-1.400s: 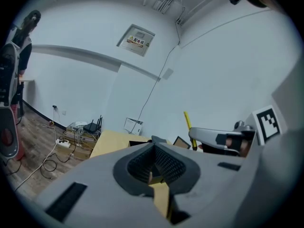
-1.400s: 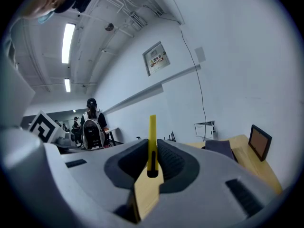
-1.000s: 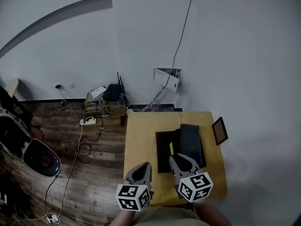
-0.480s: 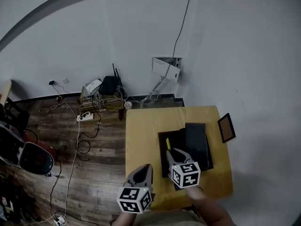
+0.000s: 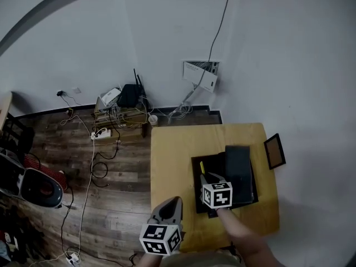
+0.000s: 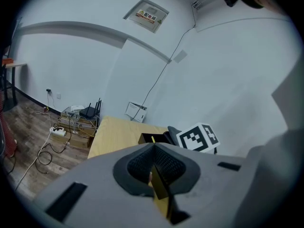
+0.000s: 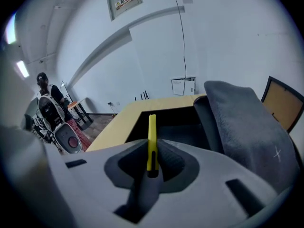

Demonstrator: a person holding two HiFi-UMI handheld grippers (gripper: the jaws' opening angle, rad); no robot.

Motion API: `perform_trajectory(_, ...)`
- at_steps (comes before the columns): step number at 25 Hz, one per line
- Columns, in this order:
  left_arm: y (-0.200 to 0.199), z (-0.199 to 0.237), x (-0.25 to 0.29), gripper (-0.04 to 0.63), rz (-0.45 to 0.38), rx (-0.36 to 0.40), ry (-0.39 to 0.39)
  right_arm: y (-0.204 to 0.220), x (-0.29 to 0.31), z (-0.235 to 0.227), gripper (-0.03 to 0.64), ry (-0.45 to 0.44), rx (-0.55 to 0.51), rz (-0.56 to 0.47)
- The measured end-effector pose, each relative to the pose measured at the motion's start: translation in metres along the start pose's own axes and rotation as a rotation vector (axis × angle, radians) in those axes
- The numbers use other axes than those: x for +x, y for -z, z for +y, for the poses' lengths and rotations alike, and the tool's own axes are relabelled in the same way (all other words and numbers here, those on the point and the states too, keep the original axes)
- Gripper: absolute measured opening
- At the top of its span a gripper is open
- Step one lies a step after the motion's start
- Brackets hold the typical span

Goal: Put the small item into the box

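Observation:
A small, slim yellow item (image 7: 151, 132) stands up between the jaws of my right gripper (image 7: 152, 148), which is shut on it. In the head view that gripper (image 5: 207, 178) hovers over the left part of the open black box (image 5: 197, 177), and the yellow item (image 5: 202, 168) points away from me. The box's dark grey lid (image 5: 239, 168) lies along its right side. My left gripper (image 5: 171, 203) hangs shut near the front edge of the wooden table (image 5: 172, 160), left of the box. Its jaws (image 6: 154, 148) hold nothing.
A small framed picture (image 5: 275, 151) lies at the table's right edge. Beyond the table's far left corner, a low shelf with a router and cables (image 5: 119, 113) stands against the wall. A scooter (image 5: 33, 185) is parked on the wooden floor at the left.
My right gripper has carried the yellow item forward, from the box's near edge to over its left part. The left gripper has stayed near the table's front edge.

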State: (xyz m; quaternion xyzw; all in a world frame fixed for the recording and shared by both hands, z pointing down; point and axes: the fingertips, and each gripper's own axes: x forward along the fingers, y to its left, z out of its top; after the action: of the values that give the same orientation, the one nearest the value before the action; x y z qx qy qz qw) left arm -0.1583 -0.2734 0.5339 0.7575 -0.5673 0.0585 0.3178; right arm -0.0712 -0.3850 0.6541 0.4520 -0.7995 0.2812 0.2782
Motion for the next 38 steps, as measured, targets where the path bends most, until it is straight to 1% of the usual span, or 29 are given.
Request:
perform_trajectory(7, 0.003, 0.006, 0.001, 0.003, 0.003, -0.015, -0.003, 0.023, 0.024, -0.011, 0.049, 0.044, 0.028, 0.106)
perform_trajectory(10, 0.002, 0.009, -0.001, 0.003, 0.003, -0.016, -0.008, 0.023, 0.024, -0.01, 0.049, 0.055, 0.019, 0.114)
perform_trajectory(17, 0.004, 0.006, -0.005, 0.003, -0.003, -0.018, -0.007, 0.023, 0.023, -0.009, 0.051, 0.044, 0.023, 0.114)
perform_trajectory(18, 0.004, 0.005, -0.007, 0.003, -0.006, -0.017, -0.006, 0.023, 0.023, -0.009, 0.073, 0.039, 0.028, 0.112)
perform_trajectory(19, 0.004, 0.004, -0.008, 0.003, -0.009, -0.016, -0.005, 0.024, 0.022, -0.009, 0.083, 0.036, 0.032, 0.108)
perform_trajectory(23, 0.007, 0.0, -0.014, 0.003, -0.02, -0.013, -0.013, 0.02, 0.013, -0.008, 0.083, 0.038, 0.03, 0.082)
perform_trajectory(27, 0.007, -0.008, -0.024, 0.003, -0.033, -0.004, -0.02, 0.01, -0.006, 0.003, 0.083, 0.022, 0.021, 0.046)
perform_trajectory(34, 0.015, -0.041, -0.045, 0.003, -0.065, 0.022, -0.021, -0.001, -0.054, 0.025, 0.083, -0.045, -0.008, -0.051)
perform_trajectory(38, 0.023, -0.059, -0.063, 0.003, -0.087, 0.02, -0.041, 0.0, -0.092, 0.036, 0.081, -0.082, -0.029, -0.104)
